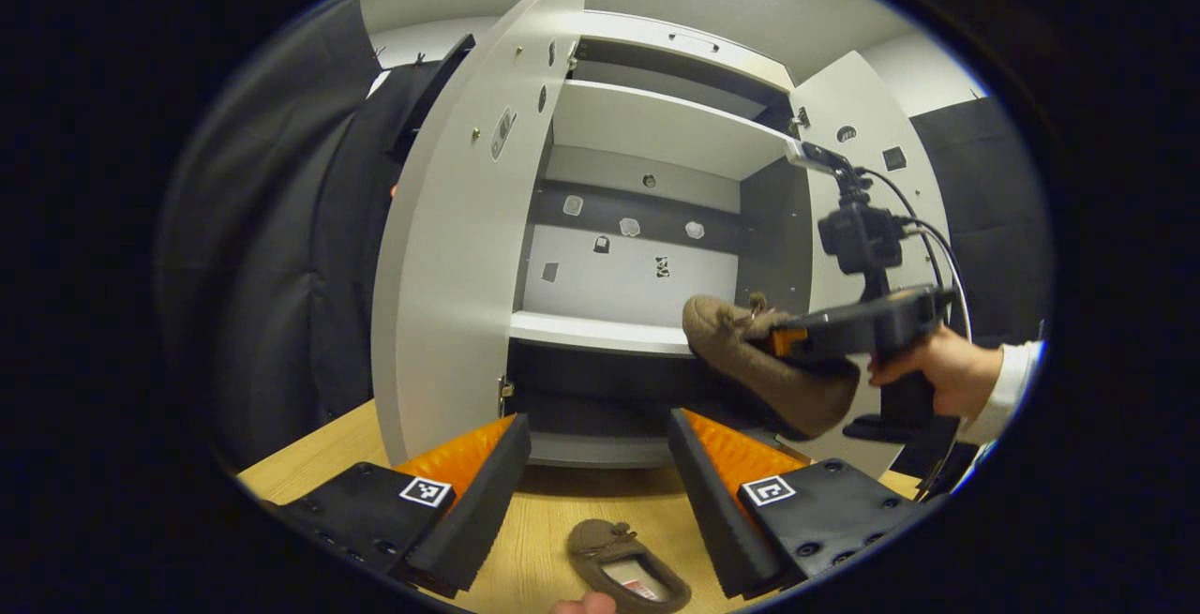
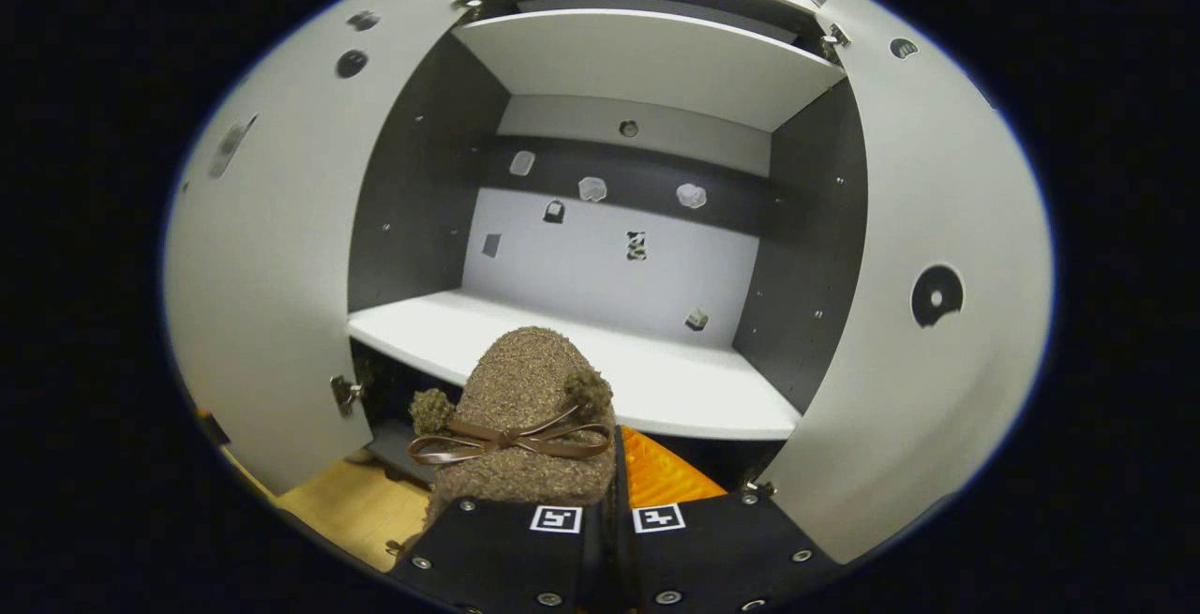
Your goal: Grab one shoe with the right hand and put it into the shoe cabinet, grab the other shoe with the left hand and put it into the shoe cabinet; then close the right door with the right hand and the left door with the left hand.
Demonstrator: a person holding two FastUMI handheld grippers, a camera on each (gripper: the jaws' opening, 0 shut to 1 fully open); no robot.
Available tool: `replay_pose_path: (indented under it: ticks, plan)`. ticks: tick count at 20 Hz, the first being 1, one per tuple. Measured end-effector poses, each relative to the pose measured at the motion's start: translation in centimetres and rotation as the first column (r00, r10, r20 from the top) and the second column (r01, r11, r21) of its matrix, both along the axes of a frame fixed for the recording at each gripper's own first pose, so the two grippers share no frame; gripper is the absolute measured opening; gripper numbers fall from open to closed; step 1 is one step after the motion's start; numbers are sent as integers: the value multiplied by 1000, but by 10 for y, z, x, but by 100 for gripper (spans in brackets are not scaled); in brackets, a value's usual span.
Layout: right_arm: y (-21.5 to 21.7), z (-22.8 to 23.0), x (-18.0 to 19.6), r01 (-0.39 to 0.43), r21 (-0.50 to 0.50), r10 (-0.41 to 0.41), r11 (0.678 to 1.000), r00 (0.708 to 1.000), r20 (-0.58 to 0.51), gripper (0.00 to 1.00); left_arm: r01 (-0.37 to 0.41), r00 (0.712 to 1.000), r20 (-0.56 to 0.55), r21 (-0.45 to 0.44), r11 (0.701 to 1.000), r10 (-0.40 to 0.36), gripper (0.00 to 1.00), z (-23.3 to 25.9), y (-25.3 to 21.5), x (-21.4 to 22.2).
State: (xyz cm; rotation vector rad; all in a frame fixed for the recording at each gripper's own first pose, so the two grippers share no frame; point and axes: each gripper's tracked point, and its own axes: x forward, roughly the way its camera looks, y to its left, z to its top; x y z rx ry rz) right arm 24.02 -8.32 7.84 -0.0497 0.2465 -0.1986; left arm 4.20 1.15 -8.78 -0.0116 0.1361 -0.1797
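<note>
Right hand-held gripper (image 2: 609,501) pinching first shoe (image 2: 525,408) just short of cabinet shelf (image 2: 675,389); next push forward, release; left hand-held gripper (image 1: 600,492) spread over second shoe (image 1: 626,562).

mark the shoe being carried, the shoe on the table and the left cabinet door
carried shoe (image 2: 525,389): right gripper view, its fuzzy toe
shoe on the table (image 1: 626,565): left gripper view, its opening
left cabinet door (image 1: 450,248): left gripper view, its inner face

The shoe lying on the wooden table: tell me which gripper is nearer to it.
Left. The left gripper hovers open just over the shoe on the table, fingers either side of it. The right gripper is farther off, up at the cabinet shelf, shut on the other shoe.
</note>
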Motion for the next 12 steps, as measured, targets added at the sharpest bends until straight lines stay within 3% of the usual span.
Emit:
replay_pose_path:
  ticks: [2,6,7,11,12]
  plan:
    - [-31,20,47,53,1,-53,999,998,-20,5,2,1000,-2,-3,1000,-2,96,-2,1,-2]
    - [-66,21,127,83,-14,-84,996,993,-82,5,-10,999,-35,-2,1000,10,97,-10,1,-10]
    - [-73,14,139,93,-19,-95,995,990,-100,5,-16,999,-51,-6,1000,16,99,-13,1,-12]
    - [-73,-31,164,74,18,-69,997,977,-202,10,-81,994,-73,-9,997,80,94,-15,15,-14]
    - [-73,-40,165,68,11,-64,998,972,-226,12,-105,992,-66,1,995,104,97,-13,19,-15]
